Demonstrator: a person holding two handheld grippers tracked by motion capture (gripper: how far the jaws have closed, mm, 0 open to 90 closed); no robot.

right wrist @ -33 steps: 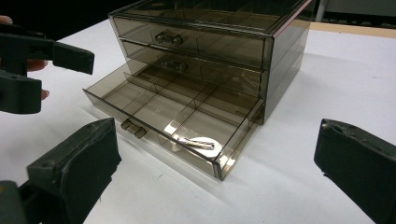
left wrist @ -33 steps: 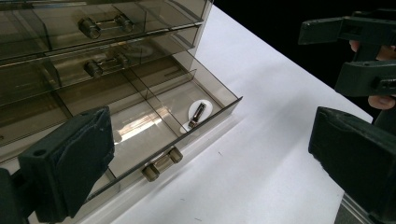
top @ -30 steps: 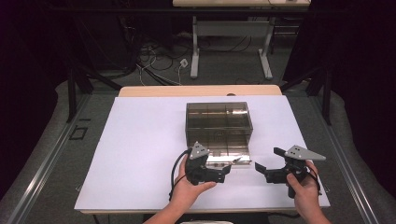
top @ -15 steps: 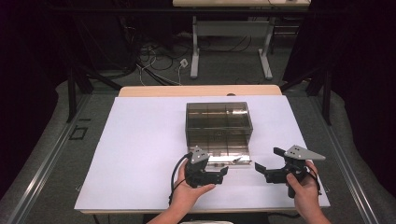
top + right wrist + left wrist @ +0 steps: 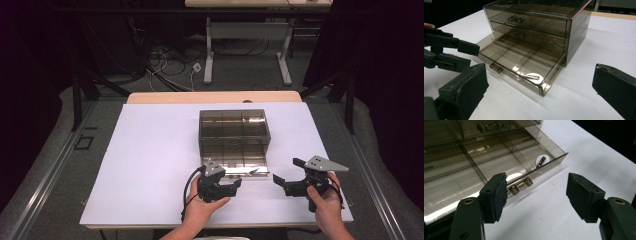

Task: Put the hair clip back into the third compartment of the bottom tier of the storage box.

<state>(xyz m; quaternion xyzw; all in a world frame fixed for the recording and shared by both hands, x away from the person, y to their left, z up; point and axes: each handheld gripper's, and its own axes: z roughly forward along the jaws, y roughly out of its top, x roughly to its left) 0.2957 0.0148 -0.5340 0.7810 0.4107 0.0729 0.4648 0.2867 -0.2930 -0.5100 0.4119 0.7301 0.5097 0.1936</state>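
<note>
Before the open drawer [image 5: 506,167] of the smoky box [image 5: 233,131], both grippers' jaws stand released, the left's just narrowing.

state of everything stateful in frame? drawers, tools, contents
Bottom drawer of the smoky clear plastic three-drawer box: pulled out.
Middle drawer: shut.
Top drawer: shut.
Small white round piece with metal part: lying in the open drawer's corner compartment.
Left tool: open, jaws have just been closing, by the metal handle, not gripping it.
Right tool: open, holding nothing.
</note>
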